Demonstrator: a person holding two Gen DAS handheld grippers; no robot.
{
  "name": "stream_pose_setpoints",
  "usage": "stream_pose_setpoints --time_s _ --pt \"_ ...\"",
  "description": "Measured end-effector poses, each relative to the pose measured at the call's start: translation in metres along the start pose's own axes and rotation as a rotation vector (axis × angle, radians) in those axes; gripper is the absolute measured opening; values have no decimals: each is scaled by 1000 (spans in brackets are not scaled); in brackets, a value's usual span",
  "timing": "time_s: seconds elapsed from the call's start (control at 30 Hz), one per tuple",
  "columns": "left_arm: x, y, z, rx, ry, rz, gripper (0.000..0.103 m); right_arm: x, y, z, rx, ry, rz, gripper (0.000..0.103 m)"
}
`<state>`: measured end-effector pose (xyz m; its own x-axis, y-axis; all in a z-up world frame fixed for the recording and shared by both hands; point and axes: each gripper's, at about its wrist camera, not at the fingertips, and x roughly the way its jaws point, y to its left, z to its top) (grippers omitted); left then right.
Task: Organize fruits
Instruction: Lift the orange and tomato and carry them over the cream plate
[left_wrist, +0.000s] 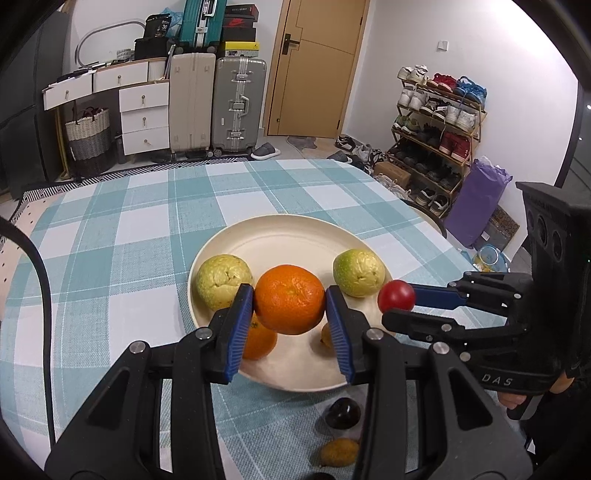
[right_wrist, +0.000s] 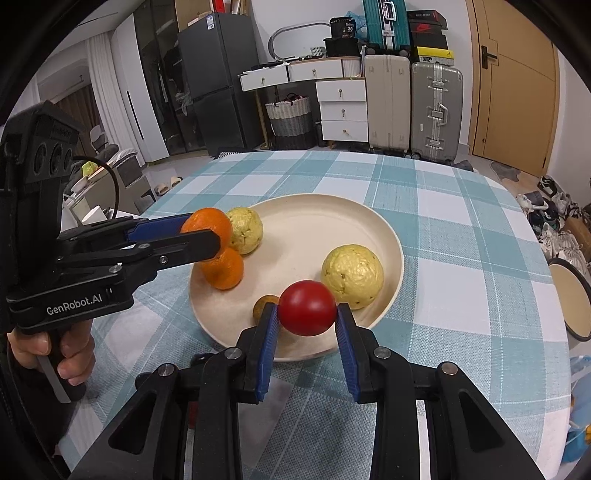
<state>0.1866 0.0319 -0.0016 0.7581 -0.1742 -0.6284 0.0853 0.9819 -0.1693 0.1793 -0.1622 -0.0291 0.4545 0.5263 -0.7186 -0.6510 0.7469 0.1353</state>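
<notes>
My left gripper (left_wrist: 289, 301) is shut on an orange mandarin (left_wrist: 289, 298) and holds it above the near side of a cream plate (left_wrist: 280, 236). My right gripper (right_wrist: 306, 314) is shut on a small red tomato (right_wrist: 306, 312) above the plate's (right_wrist: 314, 218) near rim. On the plate lie two yellow-green guavas (left_wrist: 223, 280) (left_wrist: 358, 272), a second mandarin (right_wrist: 223, 268) and a small yellow fruit (right_wrist: 263, 306). The right gripper also shows in the left wrist view (left_wrist: 397, 302), the left gripper in the right wrist view (right_wrist: 207, 234).
A dark plum (left_wrist: 342, 413) and a small yellow fruit (left_wrist: 339, 452) lie on the checked tablecloth (left_wrist: 122, 258) in front of the plate. A round stool (right_wrist: 570, 299) stands beside the table's right edge. Suitcases, drawers and a shoe rack stand behind.
</notes>
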Motion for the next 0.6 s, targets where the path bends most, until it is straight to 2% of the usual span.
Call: stream_pose_setpoints --time_s 0.6 --pt "45 -4 1 21 56 16 37 18 -6 2 36 35 6 32"
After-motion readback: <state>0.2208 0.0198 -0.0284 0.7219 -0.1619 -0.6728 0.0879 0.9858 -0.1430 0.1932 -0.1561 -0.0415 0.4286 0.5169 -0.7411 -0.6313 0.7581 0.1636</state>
